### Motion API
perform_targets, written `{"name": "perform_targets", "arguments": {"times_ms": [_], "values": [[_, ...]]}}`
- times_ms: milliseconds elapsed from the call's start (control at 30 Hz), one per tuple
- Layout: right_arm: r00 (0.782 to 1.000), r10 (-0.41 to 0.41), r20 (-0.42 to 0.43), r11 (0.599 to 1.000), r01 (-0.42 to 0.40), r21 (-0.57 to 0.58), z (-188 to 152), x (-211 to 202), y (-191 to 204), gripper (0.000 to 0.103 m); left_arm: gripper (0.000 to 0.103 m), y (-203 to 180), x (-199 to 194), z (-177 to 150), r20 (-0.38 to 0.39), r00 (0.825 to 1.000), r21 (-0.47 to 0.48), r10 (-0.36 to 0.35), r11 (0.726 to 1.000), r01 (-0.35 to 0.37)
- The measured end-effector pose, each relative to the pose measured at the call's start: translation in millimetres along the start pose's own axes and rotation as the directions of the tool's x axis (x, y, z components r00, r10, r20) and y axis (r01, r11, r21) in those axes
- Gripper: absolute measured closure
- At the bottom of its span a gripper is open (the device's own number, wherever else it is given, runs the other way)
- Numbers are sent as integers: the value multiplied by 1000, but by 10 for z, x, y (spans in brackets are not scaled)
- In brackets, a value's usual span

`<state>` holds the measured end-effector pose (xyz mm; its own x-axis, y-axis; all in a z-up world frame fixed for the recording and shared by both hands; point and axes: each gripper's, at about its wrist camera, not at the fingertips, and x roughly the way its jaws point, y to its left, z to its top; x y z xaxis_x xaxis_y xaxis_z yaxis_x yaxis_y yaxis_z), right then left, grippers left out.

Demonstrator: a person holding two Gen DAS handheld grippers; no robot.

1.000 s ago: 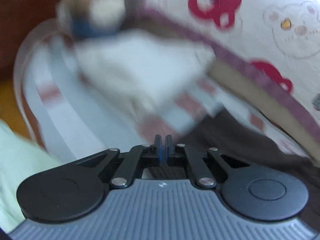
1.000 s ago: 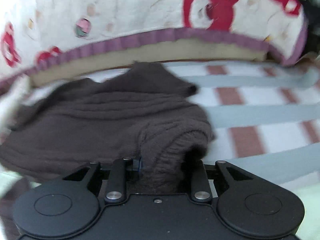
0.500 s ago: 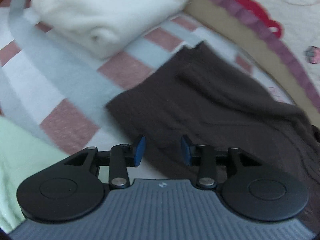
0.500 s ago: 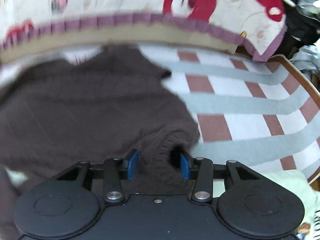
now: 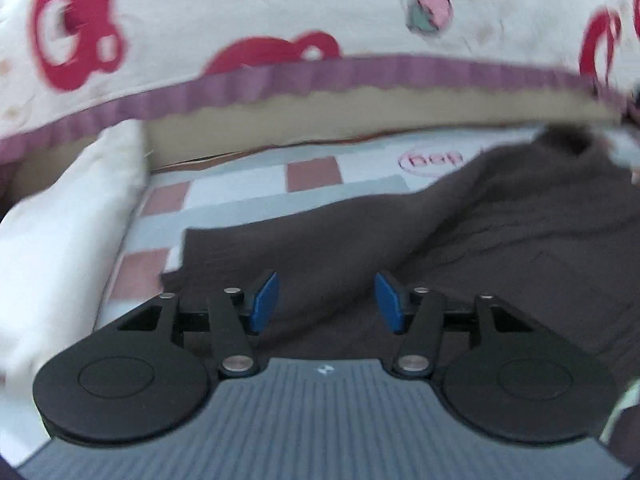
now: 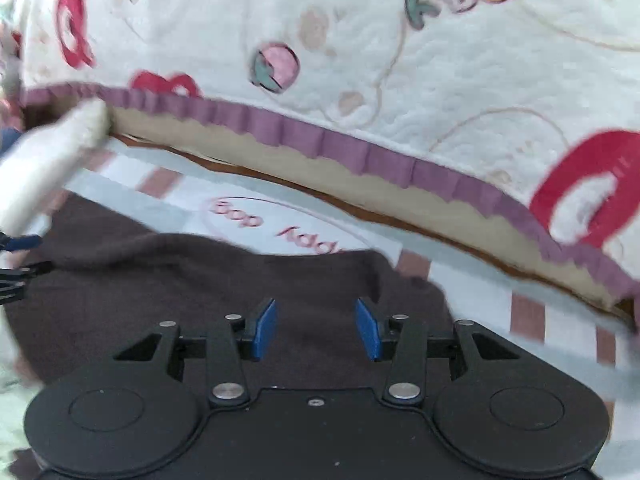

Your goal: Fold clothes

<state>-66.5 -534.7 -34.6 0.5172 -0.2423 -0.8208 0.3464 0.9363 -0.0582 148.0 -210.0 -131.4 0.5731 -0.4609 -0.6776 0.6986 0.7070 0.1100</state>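
Observation:
A dark brown knitted garment [image 5: 460, 240] lies spread on a striped sheet [image 5: 248, 192]; it also shows in the right wrist view [image 6: 200, 280]. My left gripper [image 5: 326, 300] is open and empty, just above the garment's left part. My right gripper [image 6: 316, 326] is open and empty, over the garment's near edge. The blue pads [image 6: 264, 326] stand well apart. The left gripper's tip [image 6: 16, 256] shows at the far left of the right wrist view.
A folded white garment [image 5: 60, 232] lies at the left, also in the right wrist view [image 6: 48, 160]. A quilt with red bear prints and a purple border [image 5: 320, 76] rises behind the sheet [image 6: 360, 148]. Pale green cloth [image 6: 12, 392] lies at the near left.
My right gripper opened and let go of the brown garment, which now lies flatter. My left gripper opened from shut and swung from the white garment to over the brown one.

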Motion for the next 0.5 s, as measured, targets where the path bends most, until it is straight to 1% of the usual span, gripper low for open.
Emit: {"name": "perform_targets", "arguments": {"times_ms": [67, 133, 167, 200, 233, 267, 333, 367, 467, 500], "values": [[999, -23, -49, 1000, 23, 9, 91, 320, -68, 54, 49, 18, 249, 16, -38, 999, -10, -11, 1000, 11], [996, -37, -76, 999, 37, 2, 130, 532, -129, 54, 50, 88, 432, 19, -76, 996, -45, -41, 998, 38], [995, -49, -85, 999, 48, -24, 147, 605, -138, 54, 51, 126, 520, 20, -94, 994, -63, -57, 997, 51], [992, -76, -97, 995, 69, -73, 163, 680, -127, 52, 51, 168, 554, -2, -104, 991, -102, -87, 992, 76], [988, -108, -109, 987, 94, -131, 177, 757, -108, 46, 52, 200, 541, -44, -86, 992, -130, -97, 988, 86], [983, -142, -118, 975, 118, -188, 192, 834, -89, 45, 58, 228, 521, -89, -61, 993, -154, -103, 984, 92], [974, -171, -151, 960, 131, -246, 217, 991, -90, 45, 66, 250, 501, -117, -47, 995, -146, -90, 986, 83], [969, -183, -168, 954, 134, -269, 228, 1069, -94, 45, 67, 262, 491, -117, -42, 995, -144, -89, 986, 82], [964, -174, -203, 961, 121, -250, 283, 1274, -131, 44, 67, 316, 496, -130, -23, 995, -201, -102, 975, 96], [962, -177, -210, 964, 126, -236, 303, 1347, -141, 41, 67, 324, 497, -129, -14, 995, -212, -100, 973, 95]]}}
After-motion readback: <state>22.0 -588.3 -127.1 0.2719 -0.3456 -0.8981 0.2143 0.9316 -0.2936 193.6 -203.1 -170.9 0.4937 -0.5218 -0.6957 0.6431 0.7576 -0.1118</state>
